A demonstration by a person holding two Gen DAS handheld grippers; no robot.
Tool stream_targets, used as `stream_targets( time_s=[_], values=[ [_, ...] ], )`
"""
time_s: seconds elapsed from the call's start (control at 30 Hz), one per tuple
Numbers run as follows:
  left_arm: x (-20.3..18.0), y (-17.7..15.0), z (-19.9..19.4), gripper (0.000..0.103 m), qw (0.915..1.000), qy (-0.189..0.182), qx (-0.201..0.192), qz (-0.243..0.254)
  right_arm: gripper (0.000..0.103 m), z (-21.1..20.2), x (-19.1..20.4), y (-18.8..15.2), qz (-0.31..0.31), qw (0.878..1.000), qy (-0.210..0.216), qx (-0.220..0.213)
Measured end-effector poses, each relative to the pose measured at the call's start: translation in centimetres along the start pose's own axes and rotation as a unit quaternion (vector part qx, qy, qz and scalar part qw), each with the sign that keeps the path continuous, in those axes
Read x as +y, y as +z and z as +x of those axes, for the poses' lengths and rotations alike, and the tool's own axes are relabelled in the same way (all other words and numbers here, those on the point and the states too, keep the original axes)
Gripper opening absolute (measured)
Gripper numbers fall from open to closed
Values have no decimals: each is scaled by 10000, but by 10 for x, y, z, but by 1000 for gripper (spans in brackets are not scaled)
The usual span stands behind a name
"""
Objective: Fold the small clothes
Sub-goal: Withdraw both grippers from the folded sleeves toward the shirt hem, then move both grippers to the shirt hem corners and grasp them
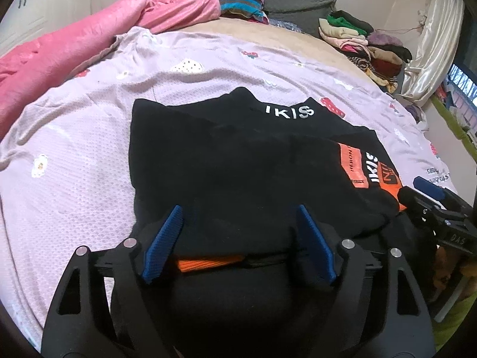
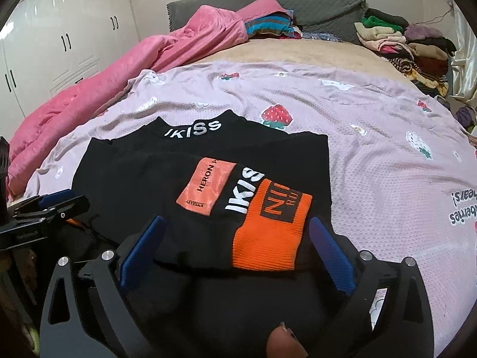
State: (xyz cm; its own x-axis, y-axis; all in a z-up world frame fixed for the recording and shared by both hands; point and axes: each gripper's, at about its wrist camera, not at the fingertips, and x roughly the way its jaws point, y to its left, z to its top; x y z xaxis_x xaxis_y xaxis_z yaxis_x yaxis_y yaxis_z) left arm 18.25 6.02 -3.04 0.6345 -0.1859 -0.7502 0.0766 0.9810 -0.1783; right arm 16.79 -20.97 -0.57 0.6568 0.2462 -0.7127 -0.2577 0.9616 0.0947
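A small black top with white "IKISS" lettering lies partly folded on a lilac strawberry-print sheet. Both sleeves are folded across it. An orange cuff shows at its near edge in the right wrist view, where the top fills the middle. My left gripper is open, its blue pads either side of the top's near edge, with a second orange cuff between them. My right gripper is open, straddling the orange cuff. Each gripper shows in the other's view: the right gripper and the left gripper.
A pink quilt lies bunched along the left of the bed. Piles of folded clothes sit at the far right, and more by the grey headboard. White wardrobes stand to the left. A curtain hangs at right.
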Motion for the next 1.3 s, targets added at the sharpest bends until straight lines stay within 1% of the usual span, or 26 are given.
stream_targets(
  time_s=[0.1, 0.17, 0.2, 0.43, 0.9, 1.3],
  values=[
    [-1, 0, -3, 88, 10000, 77, -44, 22, 98, -3, 0, 0, -5, 10000, -3, -45],
    [-2, 0, -6, 93, 9999, 87, -93, 14, 98, -6, -2, 1, 17, 9999, 3, -101],
    [-2, 0, -7, 93, 9999, 91, -116, 14, 98, -8, -2, 1, 33, 9999, 5, -119],
    [-7, -1, -18, 93, 9996, 188, -220, 7, 98, -22, -3, 2, 100, 9996, 42, -258],
    [-11, -2, -36, 93, 9992, 205, -348, -71, 99, -41, -2, 0, 165, 9989, 123, -423],
    [-13, -11, -63, 93, 9983, 293, -497, -94, 99, -76, 3, -5, -20, 9981, 169, -600]
  ],
)
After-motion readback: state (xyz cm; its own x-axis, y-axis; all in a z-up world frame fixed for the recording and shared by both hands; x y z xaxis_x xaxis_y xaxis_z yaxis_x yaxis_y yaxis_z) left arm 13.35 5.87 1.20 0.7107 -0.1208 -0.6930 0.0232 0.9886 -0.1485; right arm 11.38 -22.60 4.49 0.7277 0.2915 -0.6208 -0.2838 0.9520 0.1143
